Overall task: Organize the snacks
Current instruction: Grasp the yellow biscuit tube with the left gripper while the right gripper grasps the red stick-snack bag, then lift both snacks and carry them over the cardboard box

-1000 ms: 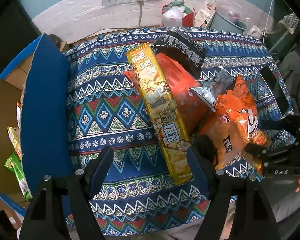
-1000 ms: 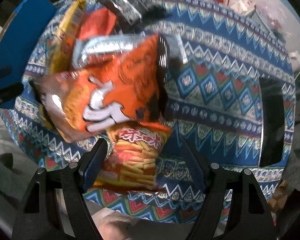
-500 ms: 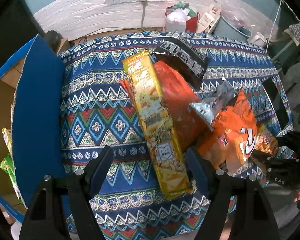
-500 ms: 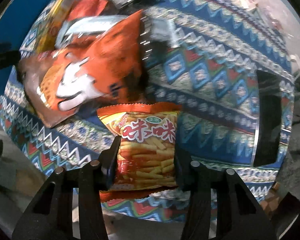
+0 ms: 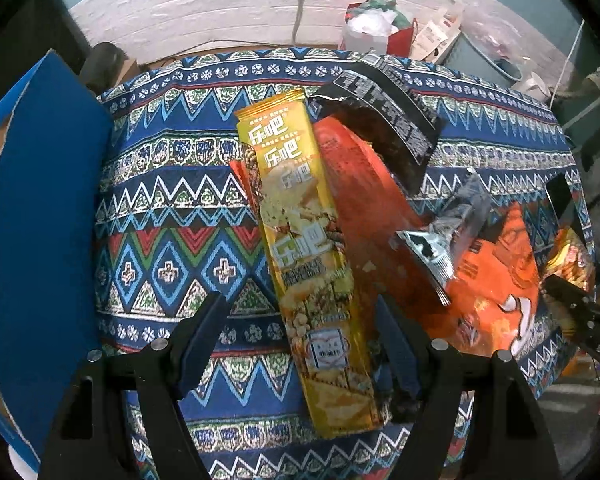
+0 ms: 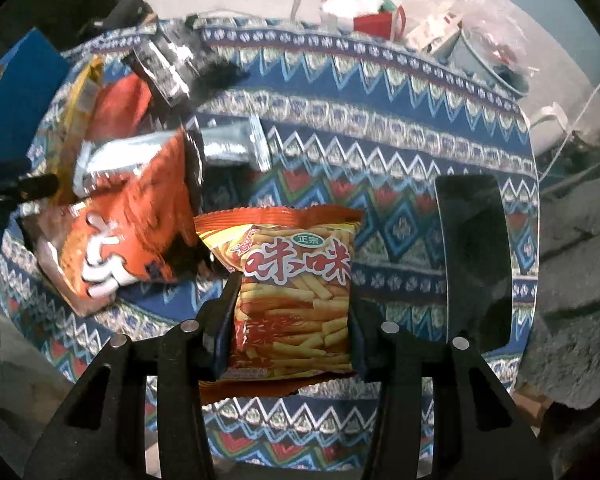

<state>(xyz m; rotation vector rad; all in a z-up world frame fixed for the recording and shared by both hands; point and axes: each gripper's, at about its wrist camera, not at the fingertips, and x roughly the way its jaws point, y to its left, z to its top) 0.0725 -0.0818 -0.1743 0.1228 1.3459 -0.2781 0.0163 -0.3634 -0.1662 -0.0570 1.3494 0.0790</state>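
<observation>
My right claw (image 6: 290,312) is now squeezing the fries bag (image 6: 294,300), lifted; left claw (image 5: 302,340) is hanging wide over the yellow pack (image 5: 300,240); most snacks are still waiting on the counter (image 5: 172,216).

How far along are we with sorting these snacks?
Early, it seems. Nothing in these views shows a snack put away. In hand: the right tool is clamped on the fry-stick bag. Left: the long yellow pack under the open left tool, the orange bag, the red bag, the black bag and the silver pack.
</observation>
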